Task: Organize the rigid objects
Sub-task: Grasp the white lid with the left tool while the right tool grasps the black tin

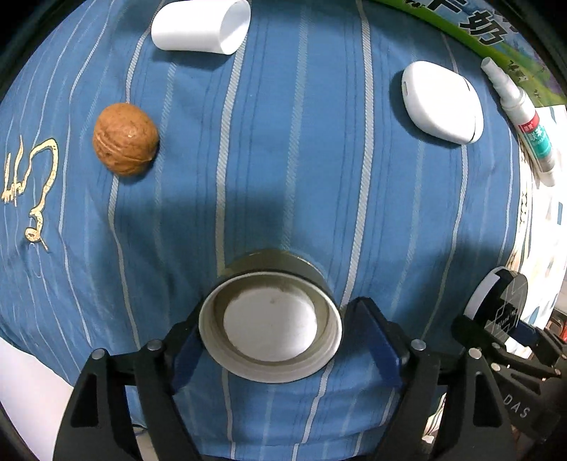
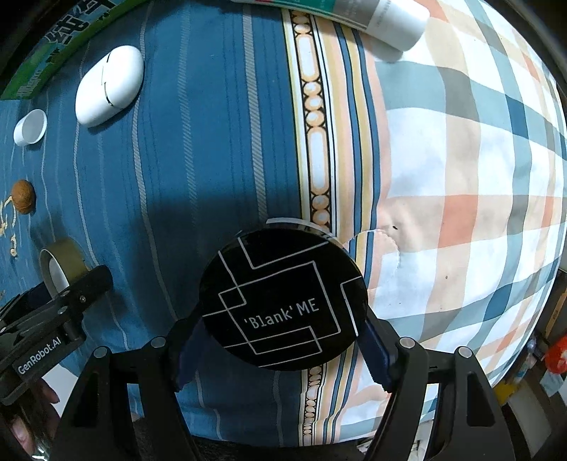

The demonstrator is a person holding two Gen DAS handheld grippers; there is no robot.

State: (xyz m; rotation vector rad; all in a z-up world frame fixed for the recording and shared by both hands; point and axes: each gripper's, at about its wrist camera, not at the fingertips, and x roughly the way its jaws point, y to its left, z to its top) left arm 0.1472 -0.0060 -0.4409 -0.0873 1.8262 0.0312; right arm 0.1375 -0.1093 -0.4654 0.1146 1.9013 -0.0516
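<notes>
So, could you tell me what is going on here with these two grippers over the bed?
A person is sorting small things on a blue striped cloth. The left gripper straddles a roll of tape standing on the cloth, with a gap showing beside its right pad. The right gripper clamps a black round compact marked 'Blank' ME. A walnut, a white cap, a white earbud case and a spray bottle lie untouched.

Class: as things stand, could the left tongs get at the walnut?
Probably yes. The left tongs stand open around the tape roll, not gripping it, and only bare blue cloth lies between them and the walnut.
</notes>
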